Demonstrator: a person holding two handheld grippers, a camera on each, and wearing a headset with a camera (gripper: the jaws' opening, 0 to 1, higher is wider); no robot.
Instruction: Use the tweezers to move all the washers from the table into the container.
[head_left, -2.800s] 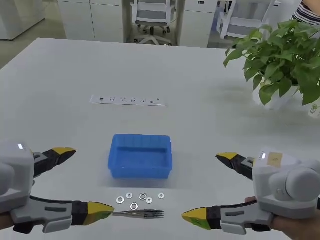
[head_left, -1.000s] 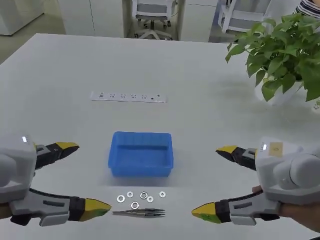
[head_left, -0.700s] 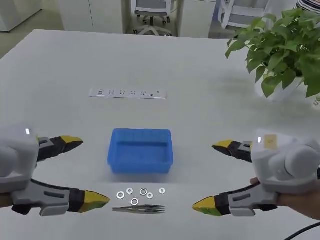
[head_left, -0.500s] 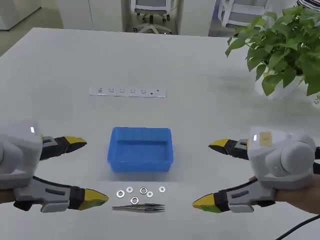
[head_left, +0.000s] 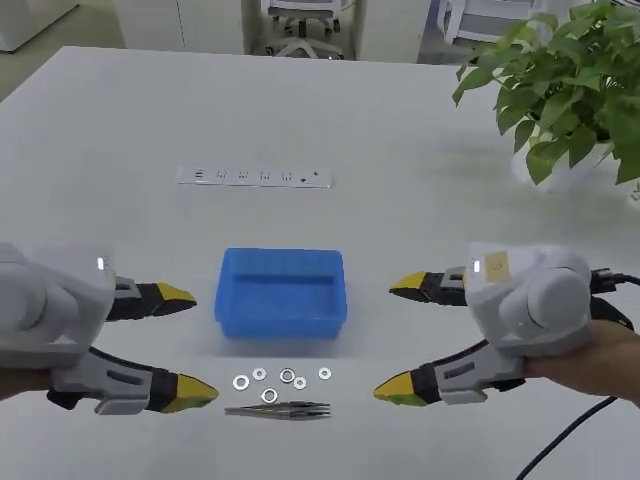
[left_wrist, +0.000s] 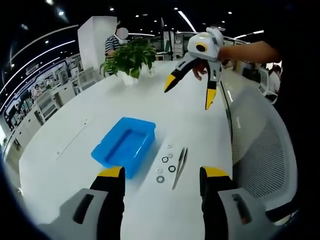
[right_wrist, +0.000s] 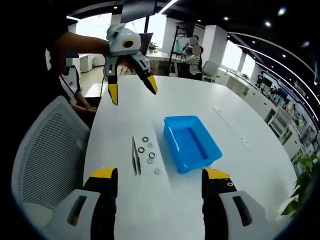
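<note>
As your wide-open left gripper (head_left: 201, 345) and right gripper (head_left: 385, 338) sit nearer the blue rectangular plastic container (head_left: 280, 322) than before, silver ring washers (head_left: 287, 376) and thin metal tweezers (head_left: 280, 409) lie unmoved.

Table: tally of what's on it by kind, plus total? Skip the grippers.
Washers: 6
Tweezers: 1
Blue container: 1
Power strip: 1
Potted plant: 1
Total: 10
</note>
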